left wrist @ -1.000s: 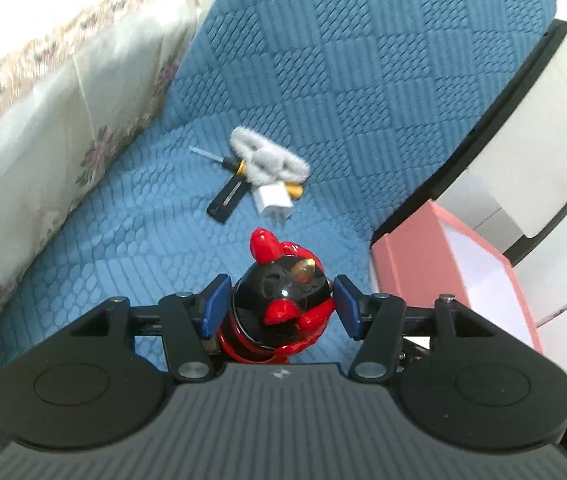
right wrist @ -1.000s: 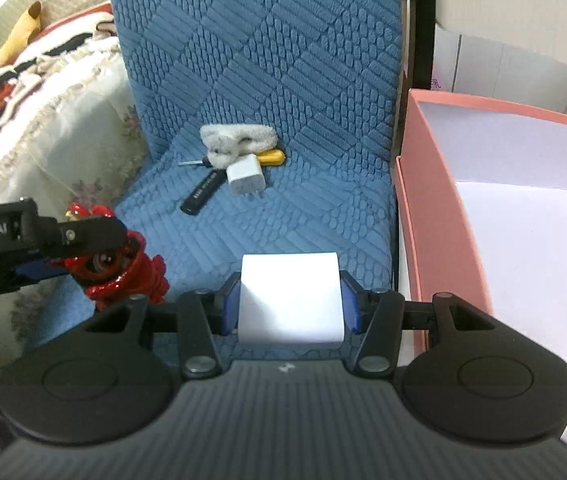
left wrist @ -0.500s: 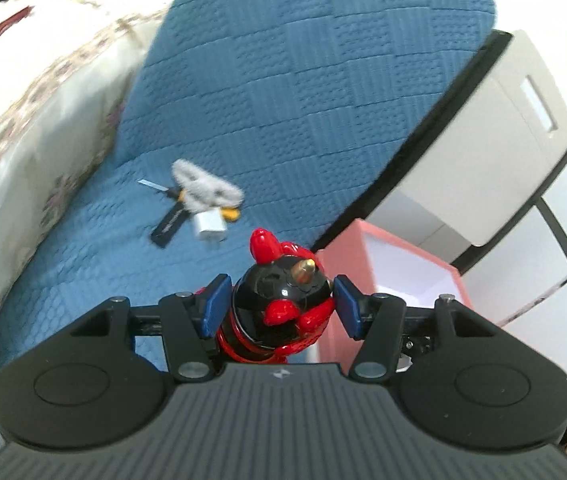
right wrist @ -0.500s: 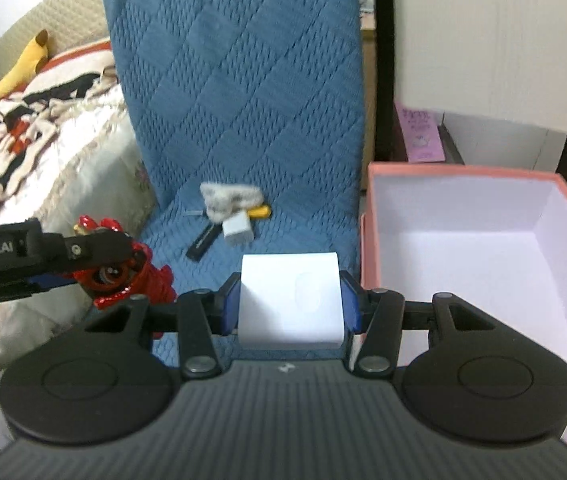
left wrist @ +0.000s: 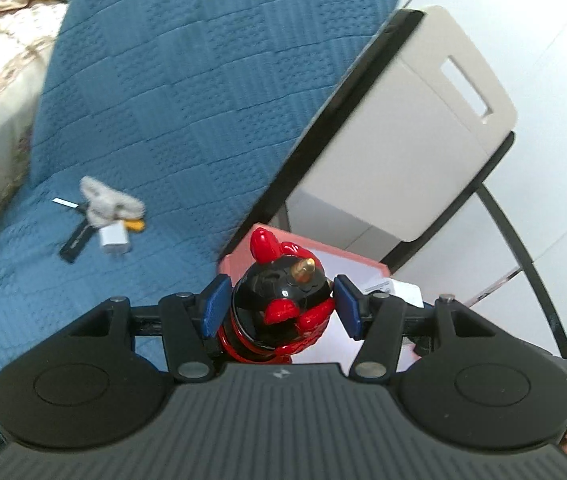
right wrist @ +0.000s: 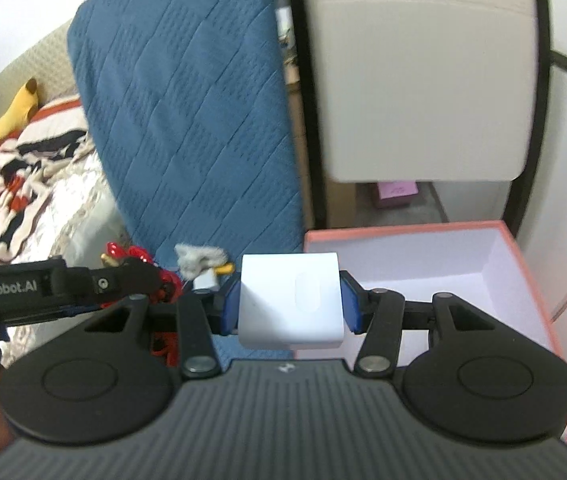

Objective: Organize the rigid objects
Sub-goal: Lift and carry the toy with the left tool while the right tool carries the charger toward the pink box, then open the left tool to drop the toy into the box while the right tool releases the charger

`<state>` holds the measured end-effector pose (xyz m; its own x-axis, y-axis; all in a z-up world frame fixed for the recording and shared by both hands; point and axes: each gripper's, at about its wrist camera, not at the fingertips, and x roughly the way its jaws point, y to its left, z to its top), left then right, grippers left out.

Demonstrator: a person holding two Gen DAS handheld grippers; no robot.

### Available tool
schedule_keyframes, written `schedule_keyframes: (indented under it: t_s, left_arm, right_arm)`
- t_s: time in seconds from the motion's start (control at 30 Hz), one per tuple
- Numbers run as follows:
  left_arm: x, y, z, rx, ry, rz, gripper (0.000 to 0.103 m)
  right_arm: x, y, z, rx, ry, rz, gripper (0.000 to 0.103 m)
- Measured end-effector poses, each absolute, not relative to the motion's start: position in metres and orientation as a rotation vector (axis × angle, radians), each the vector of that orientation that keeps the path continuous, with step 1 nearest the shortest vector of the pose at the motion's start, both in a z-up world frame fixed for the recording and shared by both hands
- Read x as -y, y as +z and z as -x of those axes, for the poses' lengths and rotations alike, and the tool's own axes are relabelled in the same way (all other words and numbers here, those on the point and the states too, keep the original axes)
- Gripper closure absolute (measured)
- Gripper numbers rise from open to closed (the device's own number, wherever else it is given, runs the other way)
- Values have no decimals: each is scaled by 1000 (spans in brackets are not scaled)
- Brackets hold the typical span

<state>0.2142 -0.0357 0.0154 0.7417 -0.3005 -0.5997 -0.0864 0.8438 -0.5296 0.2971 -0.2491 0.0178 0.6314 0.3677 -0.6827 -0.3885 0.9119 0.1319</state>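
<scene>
While raised level, left gripper (left wrist: 281, 308) clamps red toy (left wrist: 279, 316), right gripper (right wrist: 289, 306) white block (right wrist: 290, 300).

Charger (left wrist: 114, 239), screwdriver (left wrist: 136, 225) & fuzzy cloth (left wrist: 106, 201) clustered on seat cushion (left wrist: 35, 280) at 10 o'clock, open box (right wrist: 495, 264) at 2 o'clock beside cushion.

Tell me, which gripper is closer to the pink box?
Right, though it's close. The right gripper, holding a white cube, hangs at the pink box's near left edge. The left gripper, holding a red toy, is further left, toward the seat.
</scene>
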Motion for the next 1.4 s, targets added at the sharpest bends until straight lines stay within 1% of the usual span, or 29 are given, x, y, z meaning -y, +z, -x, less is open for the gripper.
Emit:
schedule_keyframes:
  t_s: [0.33,0.6,0.7,0.87,1.23,1.27,1.3,1.33,1.4]
  left_arm:
    - [94,60,-232,-673,-176,516,41]
    - [135,57,-254,-683,-211,484,41]
    - [151,45,-261,-709,-222,472,41]
    - [177,9,-277,-782,-234,461,41]
    - [225,-87,-314,-967,-232,433,41]
    - [228,-96,-317,-983,-232,434,44]
    - [230,-103,-321,-998,-232,434,45]
    - [231,-111,-324,-1010,-230,444,49]
    - [232,-121,-328,-1019,-239,461,49]
  right_arm:
    - [305,53,-316,-706,398,6,50]
    - [340,56,-331,-690,371,-19,50]
    - [355,44,-336,-707,348,-33,50]
    - [380,10,-346,-784,313,-49,50]
    - [413,-88,-364,-998,288,-35,50]
    - [414,-96,-365,-1015,285,-29,50]
    - [415,-103,-366,-1031,283,-25,50]
    - [416,-111,-368,-1051,282,-24,50]
    - [417,-123,-372,-1075,284,-30,50]
